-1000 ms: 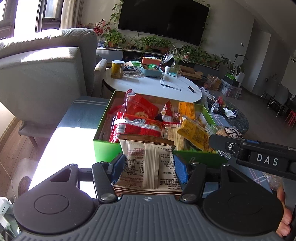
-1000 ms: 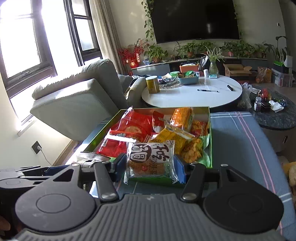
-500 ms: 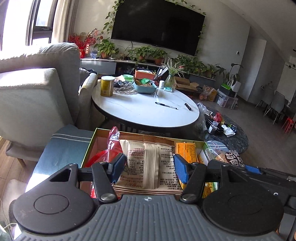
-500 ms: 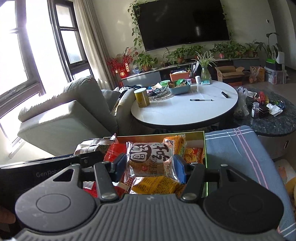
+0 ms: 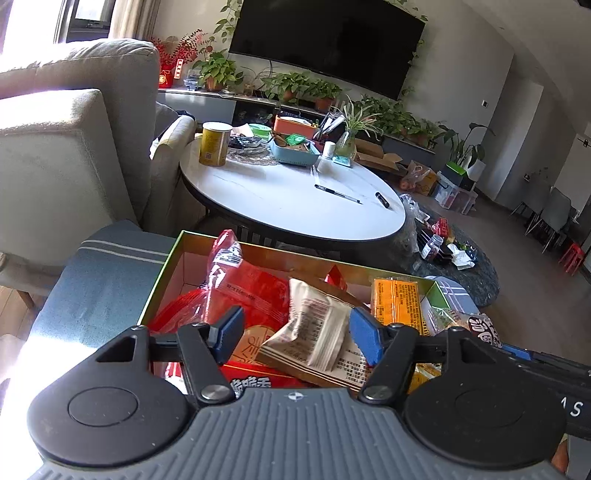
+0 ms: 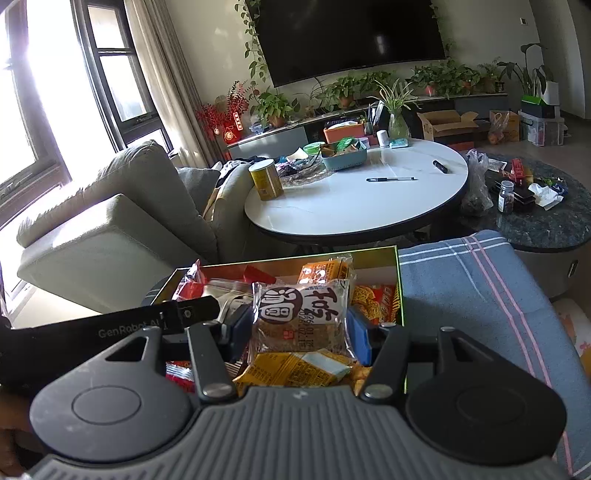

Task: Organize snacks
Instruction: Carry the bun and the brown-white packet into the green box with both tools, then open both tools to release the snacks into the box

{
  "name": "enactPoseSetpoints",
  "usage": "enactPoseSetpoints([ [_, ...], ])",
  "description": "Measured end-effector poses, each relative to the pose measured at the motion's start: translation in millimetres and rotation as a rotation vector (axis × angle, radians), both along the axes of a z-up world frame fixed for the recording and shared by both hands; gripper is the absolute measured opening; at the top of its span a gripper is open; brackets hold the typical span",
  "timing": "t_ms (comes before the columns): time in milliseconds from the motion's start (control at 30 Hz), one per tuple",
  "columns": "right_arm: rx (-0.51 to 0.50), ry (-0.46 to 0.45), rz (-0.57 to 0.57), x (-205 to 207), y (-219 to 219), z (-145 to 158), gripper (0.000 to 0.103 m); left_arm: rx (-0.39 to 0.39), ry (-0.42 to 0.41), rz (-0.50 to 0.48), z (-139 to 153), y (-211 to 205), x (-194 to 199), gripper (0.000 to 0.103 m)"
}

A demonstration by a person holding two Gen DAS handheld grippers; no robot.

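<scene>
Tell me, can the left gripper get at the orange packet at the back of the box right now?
Probably not yet. The left gripper has its jaws opening around a beige packet tilted between them, and that sits in front of the orange packet. Once it drops into the box, the way looks free.

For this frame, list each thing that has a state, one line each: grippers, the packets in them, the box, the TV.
left gripper: jaws opening, pads clear of the beige packet
beige packet: tilted, dropping onto the snacks in the box
right gripper: shut on the clear cake packet
clear cake packet: upright, held over the box
green box: open, nearly full
TV: off
</scene>
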State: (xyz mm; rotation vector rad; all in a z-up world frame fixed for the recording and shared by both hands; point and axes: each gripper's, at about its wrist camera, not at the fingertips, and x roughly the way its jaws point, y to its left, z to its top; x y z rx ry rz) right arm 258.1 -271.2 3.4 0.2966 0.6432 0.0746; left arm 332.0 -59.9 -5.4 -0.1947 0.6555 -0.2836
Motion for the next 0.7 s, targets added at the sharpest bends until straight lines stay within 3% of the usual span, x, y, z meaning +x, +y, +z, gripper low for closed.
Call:
enactPoseSetpoints([
  [367, -0.015, -0.014, 0.057, -3, 20, 4, 0.081, 0.031, -0.036, 0.051, 8, 23, -33, 0.063],
  [500, -0.018, -0.039, 0.006, -6, 23, 5, 0.094, 0.036, -0.029, 0.063, 9, 27, -42, 0.064],
  [700, -0.016, -0.054, 0.003, -27, 22, 12, 0.095, 0.05, -0.038, 0.065, 13, 28, -62, 0.067],
])
